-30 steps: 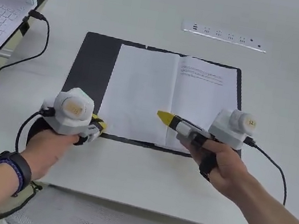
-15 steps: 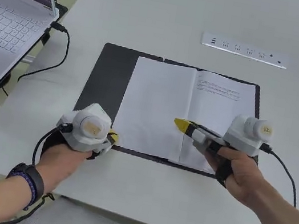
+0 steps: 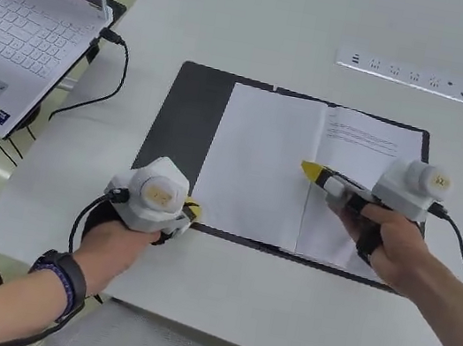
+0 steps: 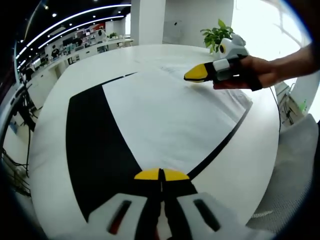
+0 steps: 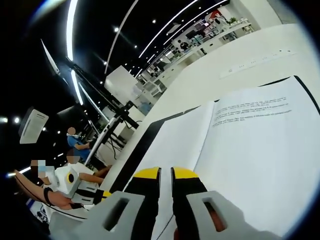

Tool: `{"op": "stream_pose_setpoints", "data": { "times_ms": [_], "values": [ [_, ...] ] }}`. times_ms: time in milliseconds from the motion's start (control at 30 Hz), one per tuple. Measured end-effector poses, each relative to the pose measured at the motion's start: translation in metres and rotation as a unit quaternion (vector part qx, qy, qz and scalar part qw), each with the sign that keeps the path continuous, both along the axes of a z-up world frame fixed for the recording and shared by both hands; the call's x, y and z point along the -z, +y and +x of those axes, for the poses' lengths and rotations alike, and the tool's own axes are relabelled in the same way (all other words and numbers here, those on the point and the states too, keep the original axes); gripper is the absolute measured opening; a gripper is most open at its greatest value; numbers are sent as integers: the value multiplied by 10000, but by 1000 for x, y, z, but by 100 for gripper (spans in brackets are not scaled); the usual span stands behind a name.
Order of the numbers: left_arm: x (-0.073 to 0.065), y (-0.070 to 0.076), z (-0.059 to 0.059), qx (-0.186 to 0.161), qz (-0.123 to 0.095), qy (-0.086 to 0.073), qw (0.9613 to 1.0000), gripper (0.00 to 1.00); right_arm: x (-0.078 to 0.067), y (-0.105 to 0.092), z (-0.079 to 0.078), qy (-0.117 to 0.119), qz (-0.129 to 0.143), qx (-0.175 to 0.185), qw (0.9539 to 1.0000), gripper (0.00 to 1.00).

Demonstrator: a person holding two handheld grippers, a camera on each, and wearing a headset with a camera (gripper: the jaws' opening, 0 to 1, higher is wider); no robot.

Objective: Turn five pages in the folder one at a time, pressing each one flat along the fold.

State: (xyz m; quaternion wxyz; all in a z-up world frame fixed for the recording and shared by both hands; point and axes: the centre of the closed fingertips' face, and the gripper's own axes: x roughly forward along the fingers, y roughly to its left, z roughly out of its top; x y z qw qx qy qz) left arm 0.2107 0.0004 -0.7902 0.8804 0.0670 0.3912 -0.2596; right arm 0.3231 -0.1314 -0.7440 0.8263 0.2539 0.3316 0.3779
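Observation:
The folder (image 3: 185, 120) lies open on the white table, its black inside cover at the left. A blank white page (image 3: 260, 165) covers the middle, and a printed page (image 3: 370, 153) lies to the right of the fold. My right gripper (image 3: 310, 169) is shut with nothing in it, its yellow tips low over the fold about halfway up; the printed page (image 5: 260, 135) shows in its own view. My left gripper (image 3: 191, 212) is shut and empty at the folder's near left edge. Its view has the black cover (image 4: 95, 145), the blank page (image 4: 165, 115) and the right gripper (image 4: 200, 74).
An open laptop (image 3: 24, 29) sits at the far left with a black cable (image 3: 110, 71) running off the table edge. A white power strip (image 3: 407, 75) lies beyond the folder. Bare table surrounds the folder, and its near edge is close below my hands.
The head camera has shifted, sliding the whole scene right. My right gripper has travelled up the fold, away from me. The left gripper has kept its place at the folder's near edge.

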Motion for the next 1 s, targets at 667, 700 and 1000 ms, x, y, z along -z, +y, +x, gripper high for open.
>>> {"op": "stream_pose_setpoints", "data": {
  "times_ms": [667,700,1000],
  "values": [
    [-1,-1,0,-210,-103,56,9997,0,13,-3,22,77,220,261,9994,0],
    [-1,-1,0,-209,-103,60,9997,0,14,-3,26,82,216,311,9993,0],
    [0,-1,1,-252,-105,79,9996,0,17,-2,51,-34,215,570,9981,0]
  ]
}}
